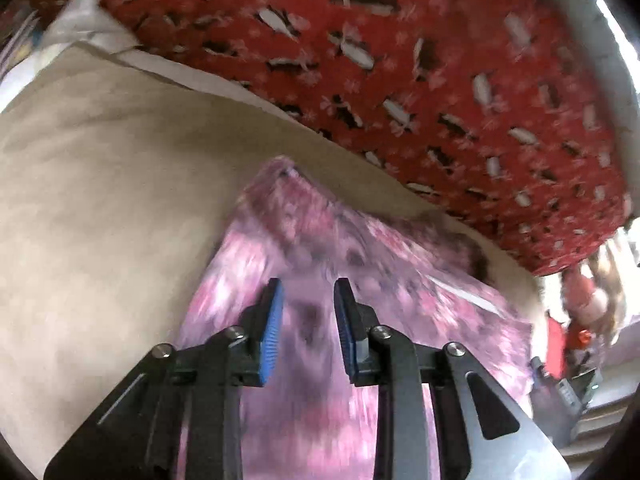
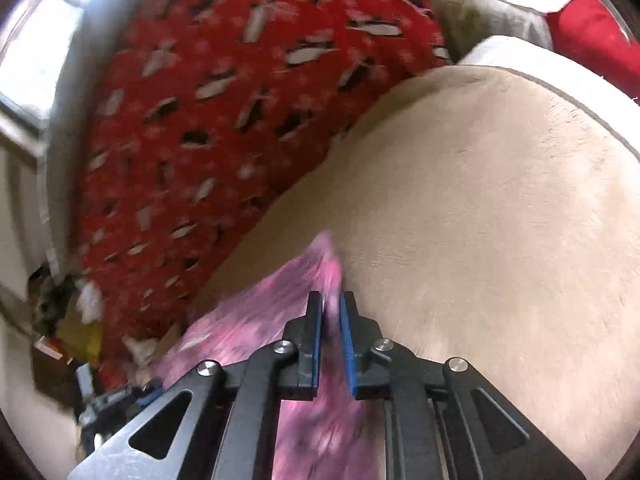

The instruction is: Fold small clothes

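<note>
Clearly risky: pink garment on beige blanket, pinched narrowly by right gripper (thin edge only); left gripper gapped above cloth, gripping nothing. Could slip, spoiling fold.

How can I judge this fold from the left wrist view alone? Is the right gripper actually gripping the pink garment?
Observer: Yes. In the right wrist view the right gripper has its jaws nearly together, with a bunched edge of the pink garment pinched between them.
Operator: Anything lying beside it, away from the garment?
Observer: No, only the bare beige cover on that side.
Operator: And past the cover's far end?
Observer: A white bundle and a plain red item lie there, too blurred to name.
</note>
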### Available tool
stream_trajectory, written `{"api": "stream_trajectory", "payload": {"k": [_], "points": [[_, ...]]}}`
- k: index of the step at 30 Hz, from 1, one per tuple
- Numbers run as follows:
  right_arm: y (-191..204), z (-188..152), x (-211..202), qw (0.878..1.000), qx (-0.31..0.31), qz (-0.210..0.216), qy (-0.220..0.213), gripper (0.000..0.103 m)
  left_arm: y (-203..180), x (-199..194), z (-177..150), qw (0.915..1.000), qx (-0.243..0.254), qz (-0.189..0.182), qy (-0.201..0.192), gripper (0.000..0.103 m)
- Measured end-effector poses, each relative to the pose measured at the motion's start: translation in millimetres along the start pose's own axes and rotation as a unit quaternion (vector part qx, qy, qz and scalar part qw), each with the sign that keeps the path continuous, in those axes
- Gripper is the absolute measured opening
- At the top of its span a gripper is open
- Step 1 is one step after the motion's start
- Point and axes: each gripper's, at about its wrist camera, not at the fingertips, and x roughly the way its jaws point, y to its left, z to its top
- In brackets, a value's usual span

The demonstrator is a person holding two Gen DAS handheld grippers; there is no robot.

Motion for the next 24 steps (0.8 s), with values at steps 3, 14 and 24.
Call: {"api": "stream_trajectory", "payload": {"k": [3, 14, 24], "points": [[4, -24, -10, 1.0, -0.008, -0.006, 0.019, 0.048, 6, -25, -30, 0.9992, -0.027, 0.006, -0.029, 0.045], [51, -56, -17, 0.985, -0.13, -0.107, 0.043, 0.011, 38, -4, -45, 0.9972, -0.071, -0.02, 0.015, 0.048], [173, -66, 65, 0.972, -0.218, 0.026, 0.088, 0.033, 65, -3, -36, 0.9967, -0.077, 0.009, 0.022, 0.05]]}}
